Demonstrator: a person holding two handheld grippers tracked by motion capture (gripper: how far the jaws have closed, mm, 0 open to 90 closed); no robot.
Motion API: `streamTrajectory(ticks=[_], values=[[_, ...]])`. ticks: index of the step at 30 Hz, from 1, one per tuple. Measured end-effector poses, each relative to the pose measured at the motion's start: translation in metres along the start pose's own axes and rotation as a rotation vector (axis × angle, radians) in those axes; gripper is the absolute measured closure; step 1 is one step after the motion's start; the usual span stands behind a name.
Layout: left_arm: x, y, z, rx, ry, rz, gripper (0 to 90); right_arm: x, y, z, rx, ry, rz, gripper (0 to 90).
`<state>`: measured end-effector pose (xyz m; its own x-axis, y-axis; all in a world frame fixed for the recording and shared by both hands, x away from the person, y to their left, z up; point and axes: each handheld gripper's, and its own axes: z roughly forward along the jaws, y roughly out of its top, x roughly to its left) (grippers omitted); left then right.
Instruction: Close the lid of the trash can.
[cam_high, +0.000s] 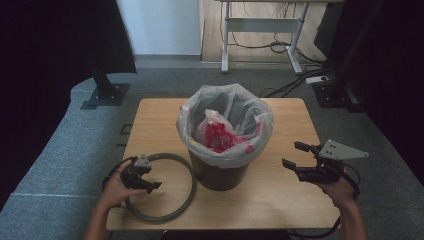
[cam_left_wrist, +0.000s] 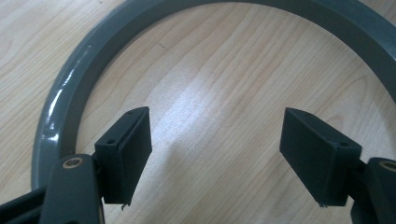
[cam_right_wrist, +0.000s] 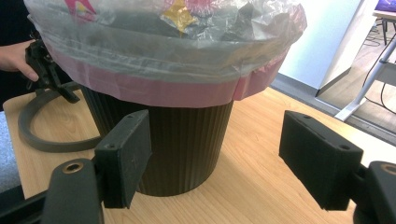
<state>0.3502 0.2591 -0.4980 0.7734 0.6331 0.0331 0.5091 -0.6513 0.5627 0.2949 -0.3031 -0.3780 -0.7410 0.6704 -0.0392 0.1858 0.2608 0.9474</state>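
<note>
The grey plastic hoop (cam_high: 165, 187) lies flat near the wooden table's (cam_high: 280, 200) front-left corner, beside the dark ribbed bin (cam_high: 220, 172) with its clear liner, probably awaiting fitting, under the released left gripper (cam_high: 146, 184); the right gripper (cam_high: 296, 156) gapes empty.

A light wooden table (cam_high: 280, 200) stands on grey carpet (cam_high: 60, 165), lower centre of the frame. Behind it, upper centre, a pale wall (cam_high: 160, 27) meets a wood-toned floor (cam_high: 260, 52). On that floor, upper right, stands a desk frame (cam_high: 260, 25) with white legs, and black cables (cam_high: 280, 47) trail under it. Dark curtains (cam_high: 45, 50) fill the upper left and right edges. A black stand foot (cam_high: 106, 95) sits at upper left. The light is dim and even.
</note>
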Motion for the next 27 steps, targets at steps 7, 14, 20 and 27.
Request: streamTrajectory(ticks=[7,14,20,27], values=[[0.006,0.000,-0.002,-0.017,0.021,0.001,25.8,0.001,-0.003,-0.001,0.001,-0.003,-0.002,24.6],[0.013,-0.003,-0.004,-0.028,0.034,-0.007,26.0,0.003,-0.003,-0.001,0.003,0.002,-0.008,24.6],[0.022,-0.008,-0.006,-0.033,0.062,-0.018,25.6,0.003,-0.006,-0.001,-0.007,0.020,0.002,24.7],[0.037,-0.011,-0.003,-0.031,0.063,-0.046,25.6,0.000,-0.008,-0.002,-0.002,0.012,0.003,24.7]])
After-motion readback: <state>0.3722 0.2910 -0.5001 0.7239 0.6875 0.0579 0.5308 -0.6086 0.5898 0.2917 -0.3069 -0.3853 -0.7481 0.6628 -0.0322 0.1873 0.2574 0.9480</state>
